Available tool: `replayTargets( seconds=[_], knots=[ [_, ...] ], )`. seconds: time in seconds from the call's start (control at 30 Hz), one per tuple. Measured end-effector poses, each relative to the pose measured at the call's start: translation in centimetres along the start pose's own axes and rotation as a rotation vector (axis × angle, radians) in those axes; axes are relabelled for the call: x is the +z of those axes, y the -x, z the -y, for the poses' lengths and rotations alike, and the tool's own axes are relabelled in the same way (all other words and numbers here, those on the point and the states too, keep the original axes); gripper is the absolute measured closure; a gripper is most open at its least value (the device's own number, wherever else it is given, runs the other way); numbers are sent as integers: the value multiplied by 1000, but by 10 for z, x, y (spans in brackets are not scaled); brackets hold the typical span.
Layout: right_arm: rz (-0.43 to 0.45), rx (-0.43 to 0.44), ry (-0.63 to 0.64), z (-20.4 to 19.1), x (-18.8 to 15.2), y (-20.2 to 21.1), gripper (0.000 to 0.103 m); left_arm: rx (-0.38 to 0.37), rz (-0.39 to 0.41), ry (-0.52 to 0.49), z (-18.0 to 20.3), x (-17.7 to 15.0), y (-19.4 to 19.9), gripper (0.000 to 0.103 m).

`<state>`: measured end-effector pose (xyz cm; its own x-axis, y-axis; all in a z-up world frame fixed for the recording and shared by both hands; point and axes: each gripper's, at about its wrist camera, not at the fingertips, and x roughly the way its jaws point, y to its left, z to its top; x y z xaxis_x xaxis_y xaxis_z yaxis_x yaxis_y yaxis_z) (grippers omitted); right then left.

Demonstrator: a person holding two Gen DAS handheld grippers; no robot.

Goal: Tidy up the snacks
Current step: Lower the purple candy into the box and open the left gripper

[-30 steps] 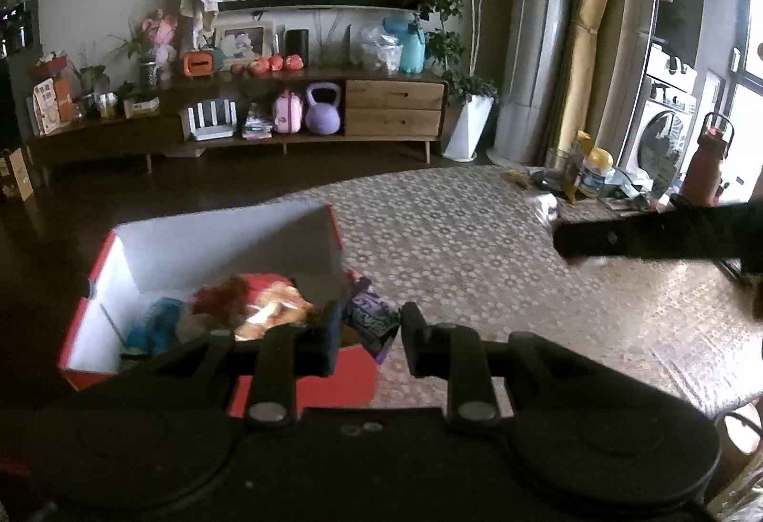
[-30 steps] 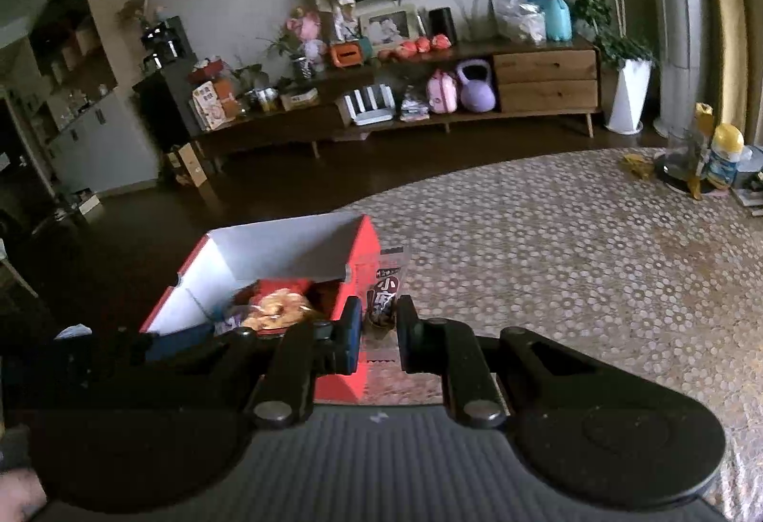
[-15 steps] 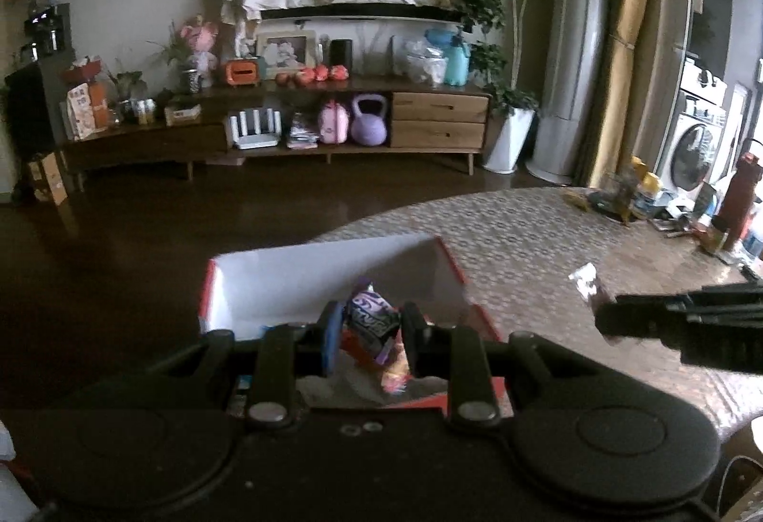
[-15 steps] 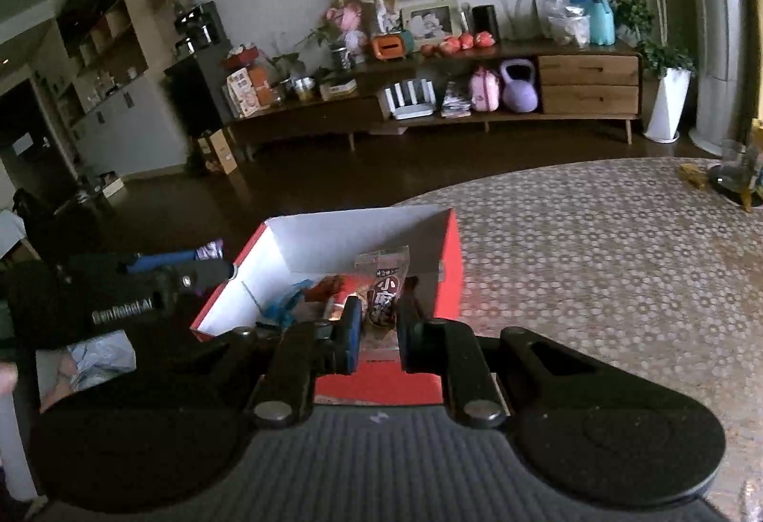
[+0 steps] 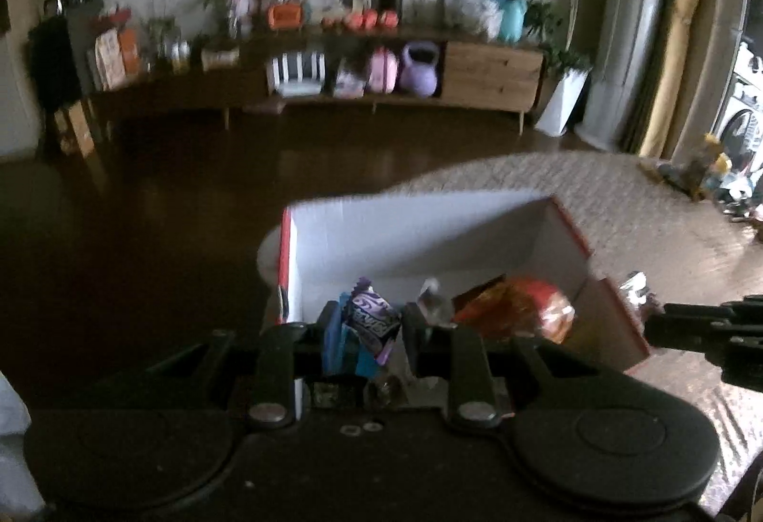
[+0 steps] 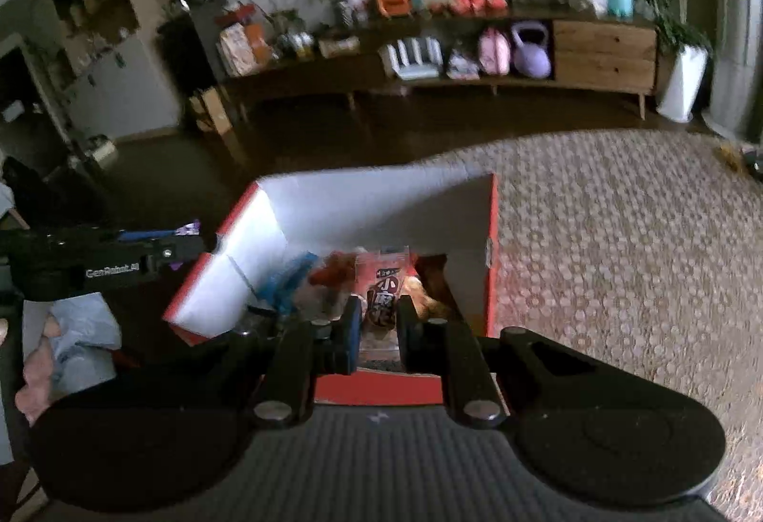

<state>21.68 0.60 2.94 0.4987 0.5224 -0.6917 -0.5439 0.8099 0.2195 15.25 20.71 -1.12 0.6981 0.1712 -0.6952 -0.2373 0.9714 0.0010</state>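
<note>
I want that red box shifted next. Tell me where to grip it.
Probably the bare top edge of the red box's right wall, from above: it stands upright and thin, with open table outside it. Both hand-held grippers are holding snacks now.

Both grippers have carried their snack packets over the red box.

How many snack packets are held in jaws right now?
2. The left gripper holds a purple snack packet over the red box; the right gripper holds a clear packet with red print above the same box. More packets lie inside, partly hidden.
</note>
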Motion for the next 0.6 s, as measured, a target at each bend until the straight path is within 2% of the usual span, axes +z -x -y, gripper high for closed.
replayTargets(
  seconds=[0.23, 0.47, 0.57, 0.6],
  knots=[
    [-62, -26, -3, 4, -11, -31, 88, 5, -80, -1, 0, -20, -44, 78],
    [-70, -31, -21, 9, -14, -39, 88, -15, -119, 9, 6, -36, -58, 74],
    [-63, -32, -20, 8, -14, -38, 88, -9, -126, 17, 8, -41, -59, 70],
    [-63, -31, -23, 8, -14, -39, 88, -8, -125, 18, 8, -42, -58, 66]
  ],
)
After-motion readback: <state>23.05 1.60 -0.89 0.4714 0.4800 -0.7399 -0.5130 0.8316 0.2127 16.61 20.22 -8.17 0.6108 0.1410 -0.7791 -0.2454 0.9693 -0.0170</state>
